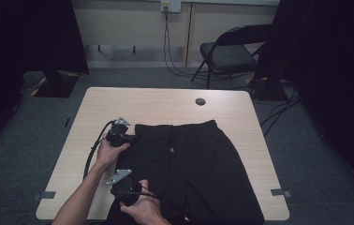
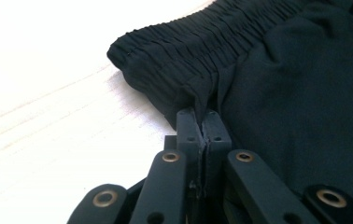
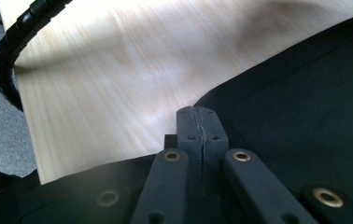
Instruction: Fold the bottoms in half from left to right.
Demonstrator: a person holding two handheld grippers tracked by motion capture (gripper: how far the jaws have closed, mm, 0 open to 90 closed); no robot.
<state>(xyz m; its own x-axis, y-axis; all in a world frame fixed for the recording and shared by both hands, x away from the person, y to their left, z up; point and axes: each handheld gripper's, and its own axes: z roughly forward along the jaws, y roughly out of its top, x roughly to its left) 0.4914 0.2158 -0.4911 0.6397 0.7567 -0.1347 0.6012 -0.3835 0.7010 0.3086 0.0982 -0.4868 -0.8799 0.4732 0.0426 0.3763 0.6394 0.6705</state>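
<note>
black shorts (image 1: 194,168) lie mid-frame; left gripper (image 2: 204,116) pinches the elastic waistband (image 2: 202,46), right gripper (image 3: 201,114) clamps the side edge. grasp looks done; next, probably a joint lift to fold.

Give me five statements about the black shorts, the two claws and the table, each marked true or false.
1. The left claw is shut on the elastic waistband of the black shorts. True.
2. The shorts lie on a light wooden table. True.
3. The right claw stands wide open above the table. False: its jaws are closed together at the edge of the shorts.
4. A folding chair stands beyond the table. True.
5. The shorts are white. False: they are black.
</note>
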